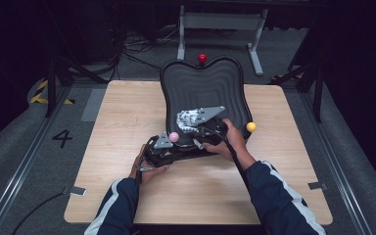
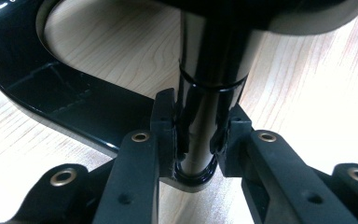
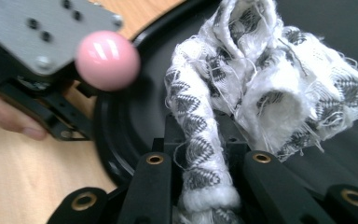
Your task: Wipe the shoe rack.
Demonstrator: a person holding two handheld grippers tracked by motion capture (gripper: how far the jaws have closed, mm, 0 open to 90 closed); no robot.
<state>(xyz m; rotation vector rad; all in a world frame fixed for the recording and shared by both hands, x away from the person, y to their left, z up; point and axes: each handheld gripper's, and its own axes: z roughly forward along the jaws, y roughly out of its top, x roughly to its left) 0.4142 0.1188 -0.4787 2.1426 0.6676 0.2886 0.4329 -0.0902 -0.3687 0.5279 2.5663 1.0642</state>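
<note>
Pinching a bunched-up white and grey cloth (image 3: 242, 93), the right claw (image 3: 205, 154) has it wedged between its jaws, spilling forward over the black tray (image 1: 203, 83). Left claw (image 2: 198, 140) is clamped on the tray's black post (image 2: 205, 107) above the bench (image 1: 127, 127).

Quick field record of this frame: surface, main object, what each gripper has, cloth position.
surface: wooden table
main object: black seat with ribbed top, lying on the table
left gripper: shut on the seat's black post, near the curved black frame
right gripper: shut on a white and grey patterned cloth
cloth position: bunched on the seat's near edge
markers: pink ball, yellow ball, red ball
</note>
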